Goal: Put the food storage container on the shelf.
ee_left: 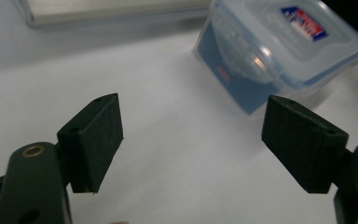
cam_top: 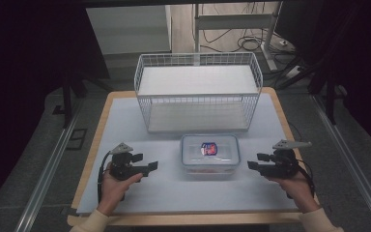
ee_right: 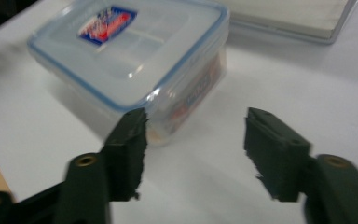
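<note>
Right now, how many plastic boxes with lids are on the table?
1. The plastic box sits on the white mat, just in front of the wire basket.

A clear lidded container [cam_top: 209, 155] sits mid-bench between the left gripper [cam_top: 149, 167] and the right gripper [cam_top: 252, 166], with bare white bench [cam_top: 183, 193] on each side of it and a wide open strip along the near edge. Behind it, just beyond a narrow gap, a white wire basket [cam_top: 198, 92] blocks the far half of the bench. Both grippers' jaws stand apart with nothing between them; the container lies just ahead of each.
</note>
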The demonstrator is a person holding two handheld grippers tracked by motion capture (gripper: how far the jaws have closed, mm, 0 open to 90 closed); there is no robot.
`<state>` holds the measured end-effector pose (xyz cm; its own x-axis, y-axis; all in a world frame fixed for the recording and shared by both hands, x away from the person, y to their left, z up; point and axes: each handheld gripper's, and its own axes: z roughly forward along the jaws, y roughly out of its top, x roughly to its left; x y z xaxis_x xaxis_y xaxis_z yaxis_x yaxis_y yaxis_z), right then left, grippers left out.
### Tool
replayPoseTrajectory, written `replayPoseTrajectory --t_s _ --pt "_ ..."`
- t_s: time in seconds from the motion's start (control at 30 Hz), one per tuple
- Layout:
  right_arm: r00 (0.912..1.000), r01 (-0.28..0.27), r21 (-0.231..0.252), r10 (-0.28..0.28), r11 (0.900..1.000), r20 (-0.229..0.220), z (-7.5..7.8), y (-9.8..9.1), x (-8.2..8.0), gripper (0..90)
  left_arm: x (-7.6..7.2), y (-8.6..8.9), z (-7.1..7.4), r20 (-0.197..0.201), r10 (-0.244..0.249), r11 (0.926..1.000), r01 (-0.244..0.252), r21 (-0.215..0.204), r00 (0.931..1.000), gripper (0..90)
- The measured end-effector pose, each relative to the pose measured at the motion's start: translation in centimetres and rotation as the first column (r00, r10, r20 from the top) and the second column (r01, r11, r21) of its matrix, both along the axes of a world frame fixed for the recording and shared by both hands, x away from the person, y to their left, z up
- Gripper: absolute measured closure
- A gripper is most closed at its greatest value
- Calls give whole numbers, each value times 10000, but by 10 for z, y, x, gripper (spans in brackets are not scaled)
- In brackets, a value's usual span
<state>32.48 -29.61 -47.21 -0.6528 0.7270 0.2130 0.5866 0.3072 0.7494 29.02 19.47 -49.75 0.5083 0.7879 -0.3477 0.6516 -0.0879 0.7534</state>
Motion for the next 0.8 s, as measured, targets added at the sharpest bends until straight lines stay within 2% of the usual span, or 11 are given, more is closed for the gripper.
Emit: replayPoseTrajectory --t_s 0.1,0.13,0.27,0.3,0.37,0.57,0.63,0.67,0.7,0.8 --pt "10000 74 383 -73 9992 -44 2 -1 3 326 4 -2 6 51 -39 9999 40 -145 10000 198" --pt "9997 233 761 -228 9968 -76 5 -2 6 289 7 -7 12 43 -29 9991 31 -421 10000 198" --pt "9995 247 1102 -225 9936 -209 10 -2 9 251 11 -17 23 138 -205 9985 212 -507 9997 192" --pt "9992 225 1341 -178 9907 -362 11 -2 11 234 14 -22 26 169 -328 9981 336 -519 9993 189" --pt "9989 214 1376 -154 9903 -444 11 -2 11 225 17 -25 27 155 -367 9978 375 -540 9992 188" --pt "9979 111 1579 -9 9874 -649 11 3 19 192 35 -41 22 -229 -503 9949 481 -889 9985 182" --pt "9969 28 1837 117 9830 -775 13 11 27 184 43 -50 18 -615 -791 9909 718 -1134 9950 173" --pt "9969 28 1837 117 9830 -775 13 11 27 184 43 -50 18 -615 -791 9909 718 -1134 9950 169" --pt "9962 -38 1823 196 9832 -846 13 17 31 179 49 -57 15 -834 -972 9883 862 -1260 9918 167" --pt "9950 -92 1807 270 9835 -964 12 25 37 172 54 -63 13 -964 -1117 9858 981 -1361 9891 165"
